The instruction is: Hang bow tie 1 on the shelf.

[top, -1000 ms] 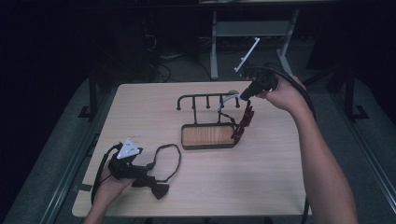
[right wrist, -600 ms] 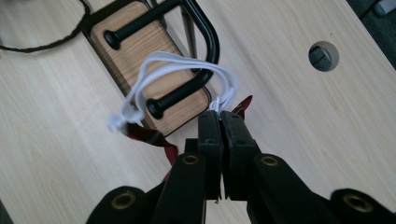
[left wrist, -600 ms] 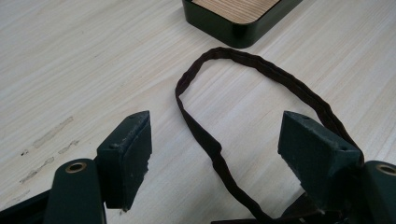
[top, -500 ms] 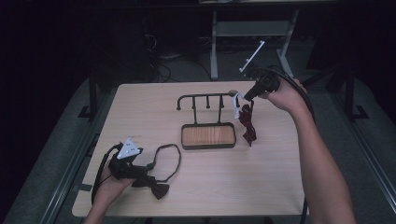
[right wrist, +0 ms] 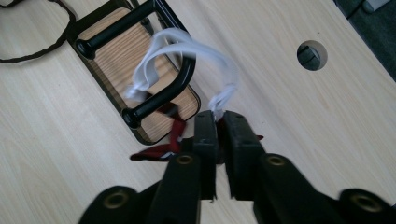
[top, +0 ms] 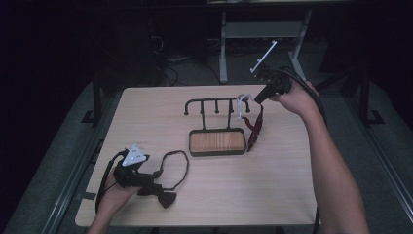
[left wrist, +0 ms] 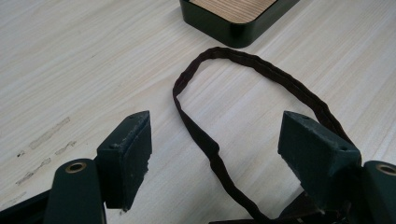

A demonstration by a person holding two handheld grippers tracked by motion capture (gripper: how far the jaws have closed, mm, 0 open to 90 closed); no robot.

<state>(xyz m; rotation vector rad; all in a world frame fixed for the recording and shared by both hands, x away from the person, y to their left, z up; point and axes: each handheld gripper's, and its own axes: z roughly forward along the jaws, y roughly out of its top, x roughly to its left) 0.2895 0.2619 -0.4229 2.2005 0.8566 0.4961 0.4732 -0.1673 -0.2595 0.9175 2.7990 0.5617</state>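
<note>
Pale matt wood-grain tabletop [left wrist: 70, 56] showing scuffs, rack's wood-veneer base [right wrist: 121, 60] sitting in glossy black rim, dark brown cloth bow tie [left wrist: 261, 74] looking soft, white strap [right wrist: 187, 51] gleaming smooth.

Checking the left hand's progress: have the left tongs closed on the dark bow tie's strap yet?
No. In the left gripper view the left tongs stand wide open, with the strap lying loose on the table between them.

Rack [top: 216, 126] mid-table [top: 292, 195], bow tie [top: 163, 197] near front-left corner, second tie [top: 253, 129] seemingly hanging off rack's right end
</note>
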